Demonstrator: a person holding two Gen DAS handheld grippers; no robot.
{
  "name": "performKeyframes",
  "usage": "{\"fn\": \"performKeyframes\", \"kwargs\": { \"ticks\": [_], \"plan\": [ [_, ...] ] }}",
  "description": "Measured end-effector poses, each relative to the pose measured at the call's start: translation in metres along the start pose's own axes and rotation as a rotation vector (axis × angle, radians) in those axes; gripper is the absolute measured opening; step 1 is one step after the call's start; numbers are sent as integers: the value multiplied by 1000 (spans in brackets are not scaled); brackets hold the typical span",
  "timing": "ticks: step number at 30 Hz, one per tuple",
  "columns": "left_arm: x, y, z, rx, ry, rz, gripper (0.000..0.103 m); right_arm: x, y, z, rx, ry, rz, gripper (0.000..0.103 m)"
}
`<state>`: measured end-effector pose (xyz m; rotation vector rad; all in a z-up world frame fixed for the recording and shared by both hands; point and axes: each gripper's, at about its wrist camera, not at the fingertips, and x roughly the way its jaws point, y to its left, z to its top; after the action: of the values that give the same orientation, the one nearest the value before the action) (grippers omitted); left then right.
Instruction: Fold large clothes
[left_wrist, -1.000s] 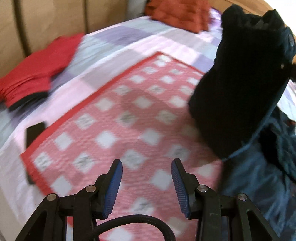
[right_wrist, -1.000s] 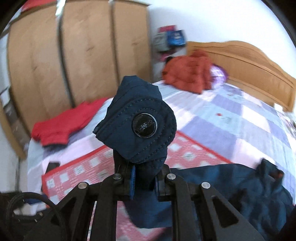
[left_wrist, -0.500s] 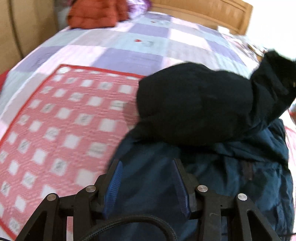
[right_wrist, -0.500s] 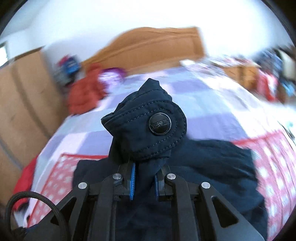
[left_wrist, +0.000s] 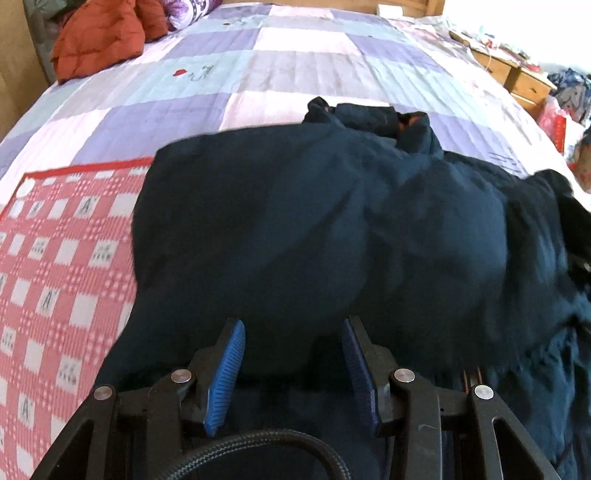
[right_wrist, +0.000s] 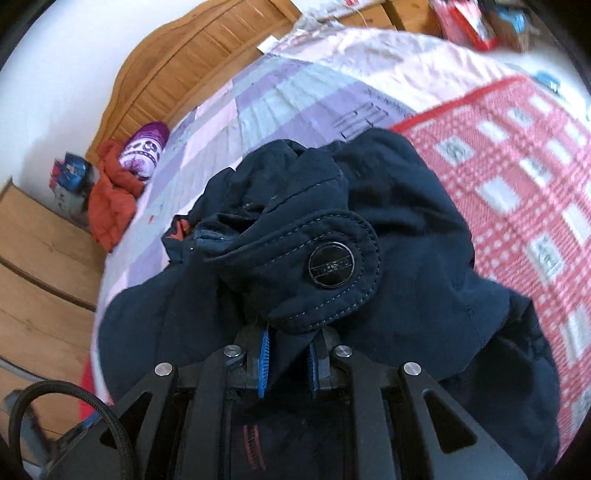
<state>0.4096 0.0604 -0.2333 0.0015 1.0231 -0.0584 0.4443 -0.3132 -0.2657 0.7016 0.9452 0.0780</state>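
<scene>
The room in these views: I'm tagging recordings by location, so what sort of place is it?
Most likely a home bedroom: a bed with a patchwork quilt, a wooden headboard and a small wooden drawer unit beside it.

Bare quilt (left_wrist: 295, 74) beyond navy jacket (left_wrist: 332, 229)

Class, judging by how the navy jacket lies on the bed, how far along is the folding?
Done: the navy jacket lies on the red checked blanket, one part doubled over. In hand: the right tongs grip the snap-button tab; the left tongs hover open. Left: it is bunched, no neat stack.
</scene>
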Motion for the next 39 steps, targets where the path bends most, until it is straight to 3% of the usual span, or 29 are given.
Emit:
{"fn": "performKeyframes", "kwargs": {
  "ticks": [3, 8, 12, 13, 17, 21, 23, 25, 27, 28, 30, 34, 39],
  "plan": [
    [12, 1, 9, 5, -2, 29, 47, -1, -3, 0, 18, 36, 21, 29],
    [32, 9, 12, -7, 22, 46, 47, -32, -19, -5, 48, 56, -21, 53],
    [34, 10, 17, -22, 23, 31, 47, -83, -19, -11, -124, -52, -361, 56],
    [27, 9, 21, -23, -2, 22, 47, -93, -12, -13, -170, -95, -401, 56],
    [19, 2, 41, -11, -48, 15, 47, -95, 65, -17, -446, -186, -303, 56],
    [30, 1, 51, -14, -37, 21, 47, -43, 137, -33, -704, -118, -137, 56],
    [35, 3, 52, -17, -35, 25, 47, -13, 138, -32, -755, -83, -158, 55],
    [45, 6, 51, -24, -16, 23, 47, 13, 102, -14, -661, -49, -254, 50],
    [55, 7, 48, -10, -2, 23, 48, 19, 39, 9, -411, -9, -188, 18],
    [59, 6, 46, 4, -1, 22, 49, 18, 8, 15, -301, 6, -206, 0],
    [63, 3, 44, 26, 6, 31, 49, 7, -21, 19, -213, 19, -146, 0],
    [53, 9, 50, -18, -5, 11, 49, -2, 21, 7, -448, 10, -292, 2],
    [37, 17, 70, -30, -87, 51, 50, -22, 86, 1, -652, -135, -284, 7]
  ]
}}
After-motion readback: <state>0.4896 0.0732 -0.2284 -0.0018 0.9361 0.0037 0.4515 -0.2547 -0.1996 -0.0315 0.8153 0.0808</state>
